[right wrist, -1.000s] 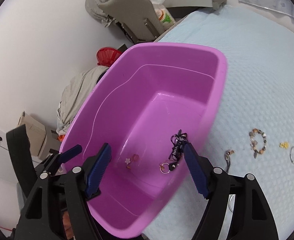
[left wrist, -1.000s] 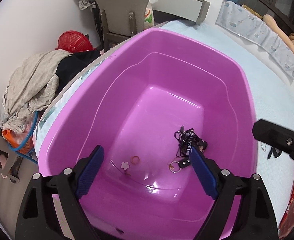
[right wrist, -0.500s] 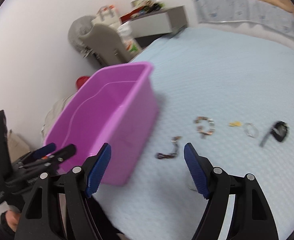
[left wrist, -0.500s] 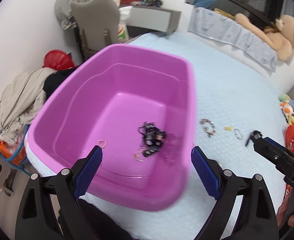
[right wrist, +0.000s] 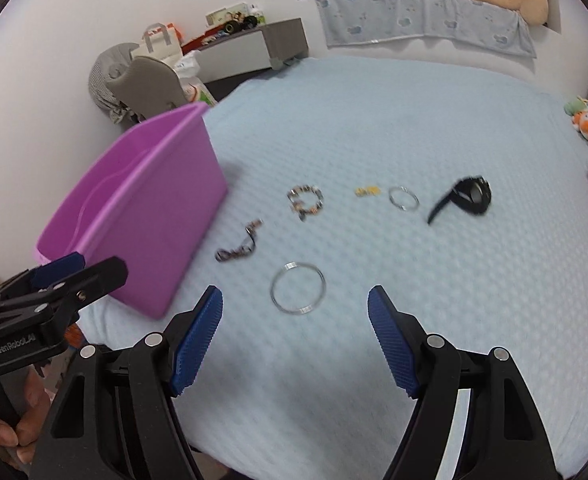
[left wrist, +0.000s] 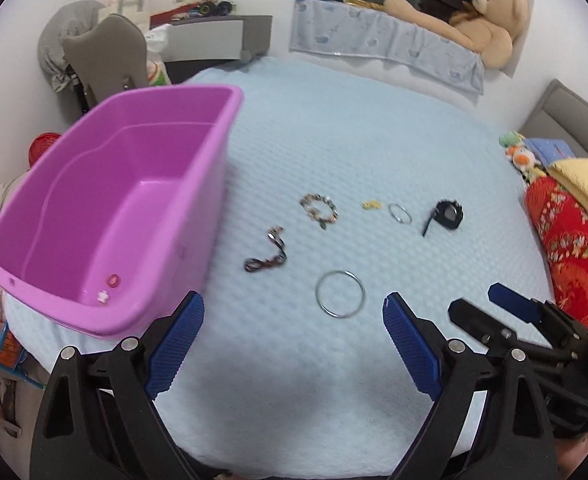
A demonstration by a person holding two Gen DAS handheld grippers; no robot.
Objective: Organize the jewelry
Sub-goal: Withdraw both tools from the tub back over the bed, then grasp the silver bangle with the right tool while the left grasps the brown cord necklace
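Observation:
A purple bin (left wrist: 105, 200) (right wrist: 141, 216) stands on the light blue bed at the left, with a pink ring (left wrist: 114, 280) and a small flower piece inside. On the bed lie a large silver bangle (left wrist: 340, 293) (right wrist: 298, 292), a dark cord bracelet (left wrist: 267, 256) (right wrist: 239, 246), a beaded bracelet (left wrist: 318, 206) (right wrist: 305, 201), a small gold piece (left wrist: 371, 204) (right wrist: 366, 191), a small silver ring (left wrist: 399, 213) (right wrist: 403, 198) and a black watch (left wrist: 446, 214) (right wrist: 468, 197). My left gripper (left wrist: 294, 344) and right gripper (right wrist: 294, 336) are open and empty, both just short of the bangle.
A grey chair (left wrist: 101, 60) and desk stand behind the bin. A teddy bear (left wrist: 478, 20) lies at the headboard. Red and yellow fabric (left wrist: 566, 236) and plush toys are at the right edge. Laundry piles sit on the floor at the left.
Both grippers have swung right and back from over the bin to the jewelry on the bed. The black lanyard in the bin is now hidden by the bin wall.

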